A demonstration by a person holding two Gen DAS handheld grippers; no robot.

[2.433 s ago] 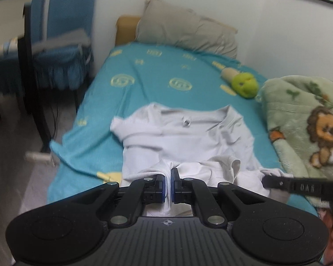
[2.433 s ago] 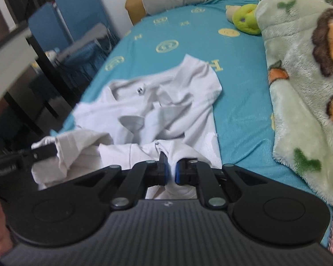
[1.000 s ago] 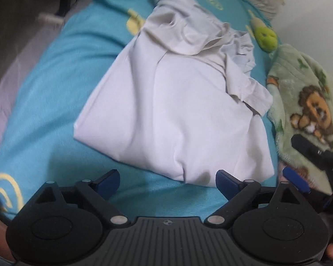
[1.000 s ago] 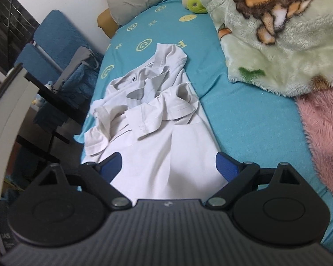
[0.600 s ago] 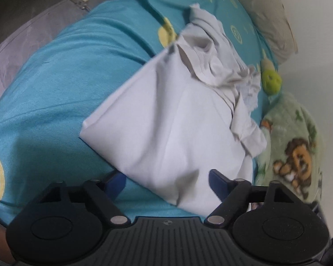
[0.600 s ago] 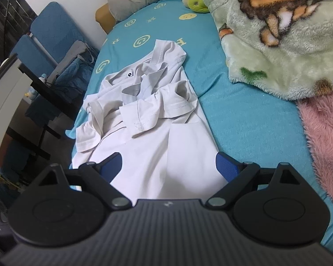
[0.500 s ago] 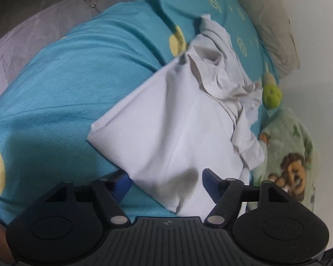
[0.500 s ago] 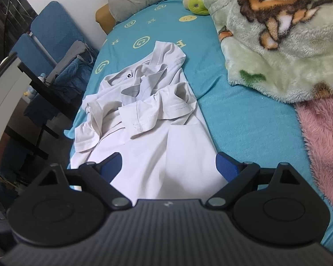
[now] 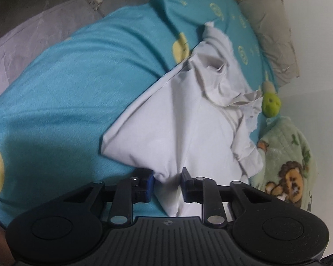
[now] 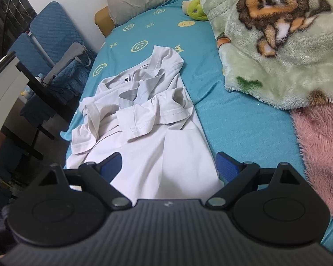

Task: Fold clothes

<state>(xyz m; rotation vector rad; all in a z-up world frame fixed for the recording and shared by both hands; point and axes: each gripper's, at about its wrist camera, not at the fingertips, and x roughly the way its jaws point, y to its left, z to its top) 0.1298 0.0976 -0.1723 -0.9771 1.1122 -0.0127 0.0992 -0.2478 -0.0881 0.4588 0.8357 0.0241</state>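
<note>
Right wrist: lion blanket (image 10: 277, 51) lies beside white shirt (image 10: 148, 133).

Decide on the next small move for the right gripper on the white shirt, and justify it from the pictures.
Probably close the right gripper on the shirt's near edge. It is open, with the hem lying between its fingers, while the left gripper already has a bunch of the same hem pinched between its fingers. With both ends held, the flat lower half could be lifted toward the rumpled collar.
</note>
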